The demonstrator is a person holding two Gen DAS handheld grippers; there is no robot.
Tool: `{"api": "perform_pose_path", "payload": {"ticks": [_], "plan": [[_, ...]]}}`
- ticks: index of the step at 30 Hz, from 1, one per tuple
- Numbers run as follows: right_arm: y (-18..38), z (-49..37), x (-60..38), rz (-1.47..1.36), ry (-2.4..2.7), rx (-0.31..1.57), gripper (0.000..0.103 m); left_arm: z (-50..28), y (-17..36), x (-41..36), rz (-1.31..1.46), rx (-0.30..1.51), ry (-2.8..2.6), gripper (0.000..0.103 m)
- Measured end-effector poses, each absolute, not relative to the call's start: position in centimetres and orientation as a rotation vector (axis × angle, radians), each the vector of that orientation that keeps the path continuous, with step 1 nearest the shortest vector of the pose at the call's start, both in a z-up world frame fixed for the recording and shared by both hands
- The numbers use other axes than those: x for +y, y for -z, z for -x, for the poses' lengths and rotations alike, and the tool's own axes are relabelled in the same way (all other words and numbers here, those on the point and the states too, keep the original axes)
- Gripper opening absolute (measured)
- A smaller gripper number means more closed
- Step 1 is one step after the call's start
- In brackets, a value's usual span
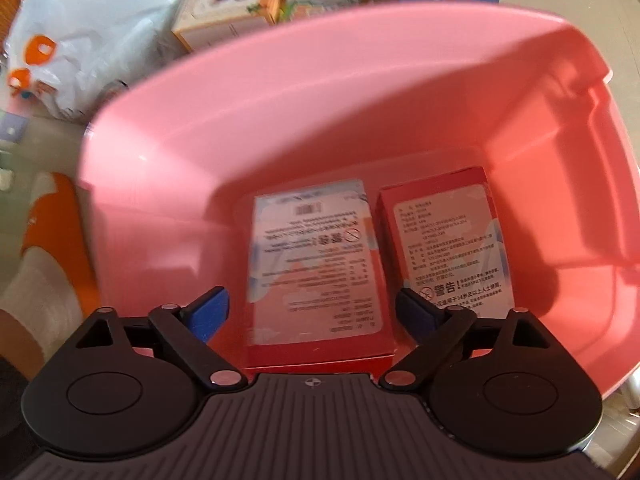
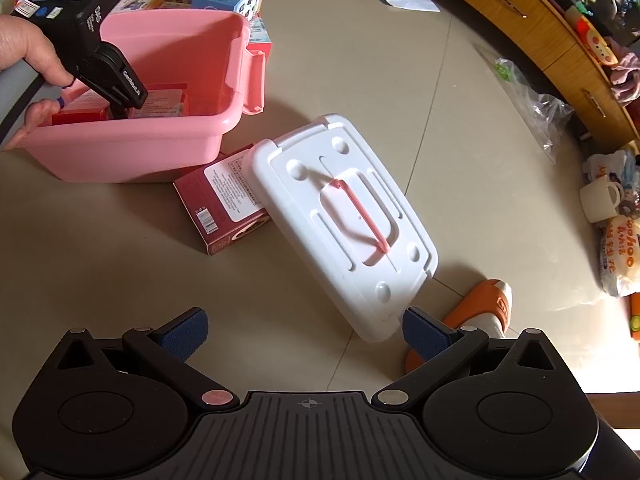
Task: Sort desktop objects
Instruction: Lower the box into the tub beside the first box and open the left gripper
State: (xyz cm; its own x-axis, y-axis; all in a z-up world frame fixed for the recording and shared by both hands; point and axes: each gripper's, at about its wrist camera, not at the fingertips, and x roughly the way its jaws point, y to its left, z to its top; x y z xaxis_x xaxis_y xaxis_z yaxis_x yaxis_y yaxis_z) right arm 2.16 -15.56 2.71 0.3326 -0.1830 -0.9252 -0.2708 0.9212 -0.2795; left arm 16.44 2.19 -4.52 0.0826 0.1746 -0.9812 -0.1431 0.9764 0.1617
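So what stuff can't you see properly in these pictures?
- Dark red box, right wrist view: one end hidden under the white lid.
- Boxes in the pink bin, left wrist view: print blurred, near ends behind the left gripper.
- Orange slipper, right wrist view: partly behind the right gripper.

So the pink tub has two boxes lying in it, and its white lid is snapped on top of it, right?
Not quite. The pink tub does hold two boxes, one beside the other, as the left wrist view shows. But the white lid is off: the right wrist view shows it on the floor beside the tub, with its edge over a dark red box.
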Motion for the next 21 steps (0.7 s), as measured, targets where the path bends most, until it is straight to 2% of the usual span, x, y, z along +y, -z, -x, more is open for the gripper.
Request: {"api": "perform_pose_path", "payload": {"ticks": [3, 13, 21], "plan": [[-2.7, -2.1, -15.6, 0.421, -0.059, 1.238, 0.103, -14.8, 3.1, 3.1, -0.017, 1.459, -0.229, 0.093], [-3.3, -2.0, -16.2, 0.377, -0.031, 1.211, 0.103, -17.3, 0.0, 4.4, -0.023, 1.409, -0.168, 0.093], [-3.4, -2.3, -16.7, 0.264, -0.010, 1.206, 0.103, -15.8, -5.0, 4.0, -0.073, 1.354, -0.077, 0.096]]}}
